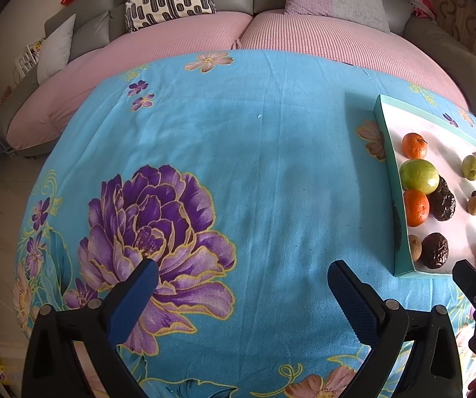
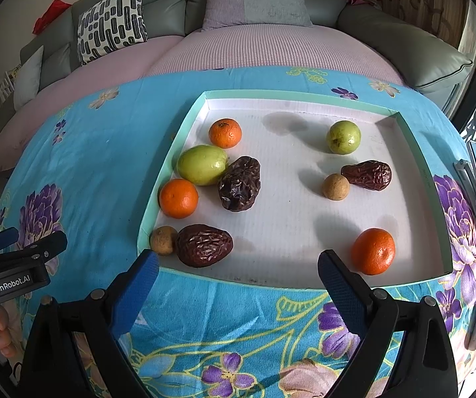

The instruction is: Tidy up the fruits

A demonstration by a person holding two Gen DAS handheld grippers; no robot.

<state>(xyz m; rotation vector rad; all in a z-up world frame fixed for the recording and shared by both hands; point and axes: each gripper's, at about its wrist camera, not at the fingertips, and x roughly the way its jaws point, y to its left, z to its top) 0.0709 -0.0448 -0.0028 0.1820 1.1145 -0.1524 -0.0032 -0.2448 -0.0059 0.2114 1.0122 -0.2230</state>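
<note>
Jaws spread — nearest date lies lengthwise across tray.

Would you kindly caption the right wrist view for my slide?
Open right gripper facing a shallow tray holding ten scattered fruits on a floral cloth.

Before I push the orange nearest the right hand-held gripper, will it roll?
Probably yes: the orange looks round and sits alone on the tray's flat white floor. The low rim should stop it. Its firm-looking peel likely grips well.
</note>
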